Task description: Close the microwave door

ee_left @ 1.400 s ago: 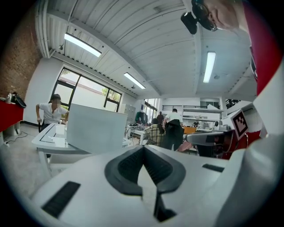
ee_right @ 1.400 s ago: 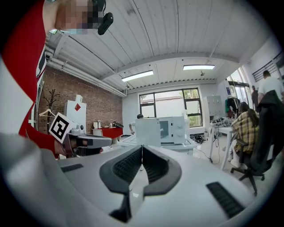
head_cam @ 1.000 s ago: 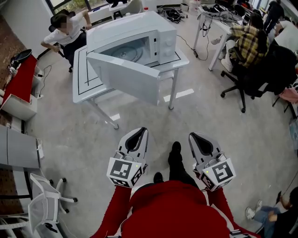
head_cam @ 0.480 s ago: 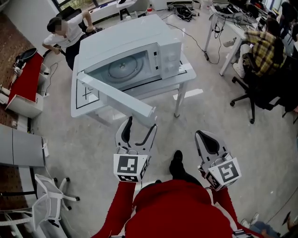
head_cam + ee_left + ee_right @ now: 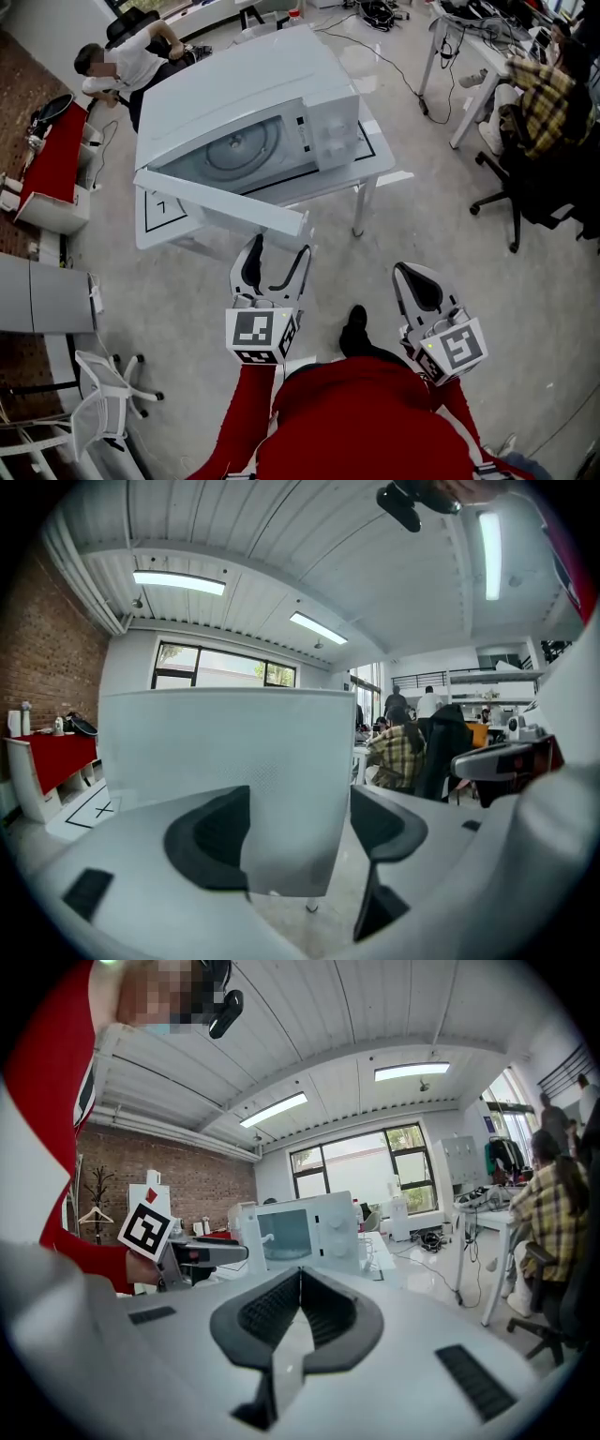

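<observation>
The white microwave (image 5: 244, 84) stands on a white table (image 5: 375, 155), its door (image 5: 225, 202) swung out towards me. My left gripper (image 5: 277, 253) is open, its fingertips just short of the door's free edge; whether they touch it I cannot tell. In the left gripper view the door panel (image 5: 225, 761) fills the space ahead of the open left gripper (image 5: 295, 827). My right gripper (image 5: 419, 278) is shut and empty, lower right, away from the table. The right gripper view shows the shut right gripper (image 5: 300, 1274) with the microwave (image 5: 300, 1232) beyond.
A person (image 5: 131, 61) sits behind the table at the back left, beside a red cabinet (image 5: 52, 150). A white chair (image 5: 98, 394) and a grey cabinet (image 5: 37, 300) stand at my left. A person in plaid (image 5: 544, 94) sits at a desk (image 5: 469, 47) on the right.
The left gripper's jaws went from shut to open. Both grippers moved forward towards the microwave, and the door's edge now lies right in front of the left one.
</observation>
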A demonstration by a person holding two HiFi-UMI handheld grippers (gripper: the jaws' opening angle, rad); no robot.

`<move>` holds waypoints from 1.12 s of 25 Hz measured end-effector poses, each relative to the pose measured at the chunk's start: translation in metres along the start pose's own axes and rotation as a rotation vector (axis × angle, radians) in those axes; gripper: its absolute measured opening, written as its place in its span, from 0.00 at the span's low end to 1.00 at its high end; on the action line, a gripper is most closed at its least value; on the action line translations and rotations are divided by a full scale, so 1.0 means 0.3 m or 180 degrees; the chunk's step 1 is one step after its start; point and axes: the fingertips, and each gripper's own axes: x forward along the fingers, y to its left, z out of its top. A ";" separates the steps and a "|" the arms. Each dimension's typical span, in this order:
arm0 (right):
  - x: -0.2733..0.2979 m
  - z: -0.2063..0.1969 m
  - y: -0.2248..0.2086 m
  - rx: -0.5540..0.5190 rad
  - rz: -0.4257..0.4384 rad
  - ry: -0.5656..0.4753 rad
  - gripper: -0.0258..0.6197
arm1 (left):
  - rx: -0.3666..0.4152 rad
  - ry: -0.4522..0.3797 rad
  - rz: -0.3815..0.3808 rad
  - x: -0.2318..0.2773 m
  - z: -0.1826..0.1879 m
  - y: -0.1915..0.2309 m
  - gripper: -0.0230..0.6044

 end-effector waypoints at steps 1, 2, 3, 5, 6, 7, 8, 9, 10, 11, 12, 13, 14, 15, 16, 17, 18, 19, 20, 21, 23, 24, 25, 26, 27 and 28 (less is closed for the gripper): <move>0.003 -0.001 -0.015 0.0014 0.0004 0.0020 0.06 | -0.0016 -0.0004 0.0005 0.020 0.007 -0.001 0.58; 0.005 -0.001 -0.031 0.0024 0.0005 0.0033 0.06 | -0.0035 -0.0011 0.0012 0.040 0.015 -0.003 0.58; 0.008 -0.002 -0.049 0.0023 0.0006 0.0048 0.06 | -0.0051 -0.0018 0.0024 0.062 0.022 -0.003 0.58; 0.019 -0.004 -0.088 -0.0002 0.0032 0.0074 0.06 | -0.0071 -0.0028 0.0057 0.108 0.035 0.000 0.58; 0.027 -0.001 -0.105 -0.0019 0.0055 0.0081 0.06 | -0.0082 -0.0030 0.0071 0.131 0.041 0.003 0.58; 0.035 0.004 -0.120 -0.0034 0.0078 0.0081 0.06 | -0.0093 -0.0029 0.0081 0.152 0.048 0.005 0.58; 0.043 0.013 -0.133 -0.0048 0.0098 0.0077 0.06 | -0.0103 -0.0030 0.0091 0.173 0.056 0.008 0.58; 0.054 0.025 -0.146 -0.0065 0.0112 0.0070 0.06 | -0.0110 -0.0036 0.0104 0.193 0.066 0.011 0.58; 0.069 0.037 -0.160 -0.0091 0.0133 0.0053 0.06 | -0.0118 -0.0044 0.0116 0.212 0.077 0.014 0.58; 0.088 0.049 -0.170 -0.0126 0.0170 0.0017 0.06 | -0.0128 -0.0049 0.0124 0.231 0.086 0.017 0.58; 0.109 0.061 -0.178 -0.0149 0.0205 -0.0010 0.06 | -0.0137 -0.0045 0.0124 0.246 0.092 0.019 0.58; 0.130 0.068 -0.185 -0.0152 0.0222 0.0003 0.06 | -0.0141 -0.0032 0.0116 0.260 0.095 0.020 0.58; 0.150 0.069 -0.193 -0.0156 0.0234 0.0027 0.06 | -0.0142 -0.0017 0.0103 0.273 0.095 0.020 0.57; 0.172 0.069 -0.202 -0.0183 0.0259 0.0023 0.06 | -0.0143 -0.0007 0.0089 0.287 0.096 0.020 0.57; 0.195 0.070 -0.211 -0.0233 0.0290 -0.0005 0.06 | -0.0150 -0.0005 0.0076 0.301 0.099 0.020 0.57; 0.220 0.074 -0.221 -0.0279 0.0313 -0.0022 0.06 | -0.0163 -0.0012 0.0064 0.315 0.103 0.023 0.57; 0.246 0.077 -0.228 -0.0298 0.0323 -0.0008 0.06 | -0.0177 -0.0024 0.0053 0.328 0.109 0.027 0.56; 0.271 0.081 -0.233 -0.0303 0.0329 0.0018 0.06 | -0.0187 -0.0037 0.0045 0.340 0.116 0.033 0.54; 0.295 0.086 -0.234 -0.0306 0.0340 0.0036 0.06 | -0.0188 -0.0046 0.0041 0.349 0.121 0.039 0.53; 0.316 0.091 -0.232 -0.0309 0.0357 0.0045 0.06 | -0.0183 -0.0051 0.0040 0.355 0.124 0.046 0.51; 0.349 0.099 -0.225 -0.0324 0.0392 0.0050 0.06 | -0.0179 -0.0076 0.0030 0.365 0.130 0.055 0.48; 0.364 0.102 -0.223 -0.0340 0.0406 0.0050 0.06 | -0.0184 -0.0101 0.0019 0.372 0.134 0.058 0.47; 0.380 0.106 -0.222 -0.0360 0.0420 0.0052 0.06 | -0.0191 -0.0126 0.0015 0.381 0.140 0.064 0.45; 0.397 0.111 -0.221 -0.0381 0.0435 0.0056 0.06 | -0.0202 -0.0146 0.0022 0.391 0.145 0.073 0.44; 0.414 0.116 -0.221 -0.0403 0.0453 0.0063 0.06 | -0.0219 -0.0160 0.0037 0.403 0.150 0.082 0.40; 0.430 0.122 -0.221 -0.0428 0.0471 0.0070 0.06 | -0.0244 -0.0171 0.0052 0.415 0.154 0.091 0.38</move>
